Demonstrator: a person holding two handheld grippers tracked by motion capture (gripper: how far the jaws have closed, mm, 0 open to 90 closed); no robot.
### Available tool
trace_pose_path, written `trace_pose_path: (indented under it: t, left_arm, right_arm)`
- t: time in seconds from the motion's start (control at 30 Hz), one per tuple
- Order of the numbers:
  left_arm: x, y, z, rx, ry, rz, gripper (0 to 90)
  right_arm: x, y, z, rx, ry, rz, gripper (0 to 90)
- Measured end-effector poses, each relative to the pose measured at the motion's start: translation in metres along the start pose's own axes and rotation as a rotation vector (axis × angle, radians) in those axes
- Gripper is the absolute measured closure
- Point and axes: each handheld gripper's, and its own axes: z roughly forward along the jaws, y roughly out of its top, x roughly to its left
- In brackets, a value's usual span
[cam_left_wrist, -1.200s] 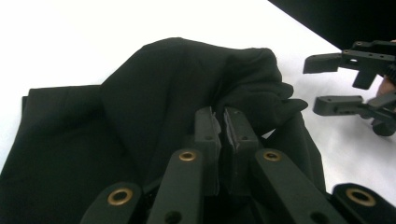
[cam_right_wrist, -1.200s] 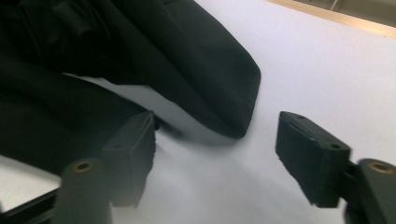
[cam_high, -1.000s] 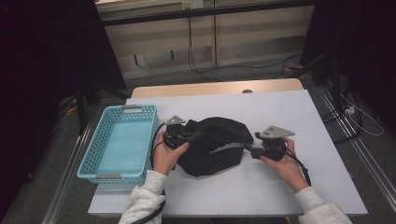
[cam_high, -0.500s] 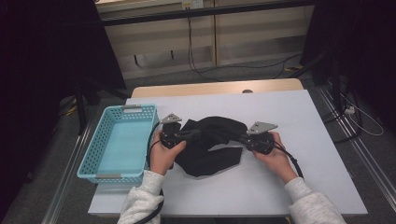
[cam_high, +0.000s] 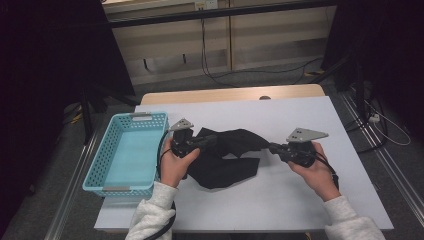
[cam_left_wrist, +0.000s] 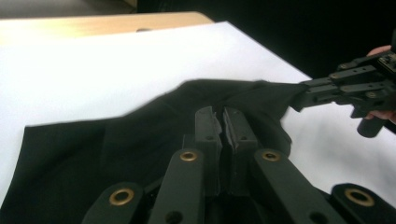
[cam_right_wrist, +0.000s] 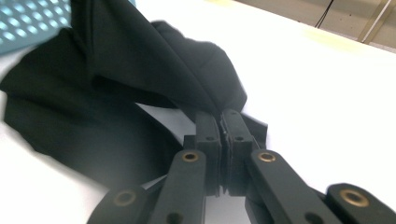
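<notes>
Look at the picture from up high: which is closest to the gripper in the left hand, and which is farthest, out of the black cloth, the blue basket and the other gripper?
1. Black cloth: held in the left gripper, mid-table.
2. Blue basket: just beside that hand, at the table's left edge.
3. Right gripper: farthest, across the cloth, pinching its other end.

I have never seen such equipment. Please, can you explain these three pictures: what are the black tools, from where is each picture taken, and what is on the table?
A person holds a hand-operated gripper in each hand: the left gripper and the right gripper. One picture looks down from above; each of the other two comes from a camera riding on one gripper, looking along its two black jaws. On the white table lie a black cloth and an empty blue basket. Both grippers are shut on the cloth, stretching it between them.
</notes>
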Motion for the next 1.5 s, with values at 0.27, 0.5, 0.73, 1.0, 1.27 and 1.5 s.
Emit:
trace_pose_path:
  t: [0.27, 0.5, 0.73, 1.0, 1.27, 1.5]
  left_arm:
    - [0.002, -0.007, 0.012, 0.022, 0.019, 0.019, 85.8]
    - [0.005, -0.015, 0.015, 0.043, 0.033, 0.014, 86.2]
    - [0.025, -0.013, -0.007, -0.004, 0.124, -0.051, 86.6]
    - [0.036, -0.013, -0.015, -0.027, 0.183, -0.073, 86.5]
    - [0.041, -0.015, -0.015, -0.016, 0.207, -0.087, 86.2]
    - [0.033, -0.014, -0.009, 0.022, 0.182, -0.034, 60.4]
  right_arm:
    - [-0.006, -0.001, -0.013, -0.042, -0.012, 0.046, 87.1]
    - [-0.011, -0.006, 0.001, -0.024, -0.041, 0.071, 86.6]
    - [-0.007, -0.009, 0.010, -0.014, -0.049, 0.060, 71.3]
    - [0.003, -0.014, 0.019, 0.038, 0.007, 0.032, 64.1]
    - [0.012, -0.021, 0.032, 0.094, 0.024, 0.008, 55.8]
    - [0.009, -0.018, 0.030, 0.078, 0.003, 0.014, 50.8]
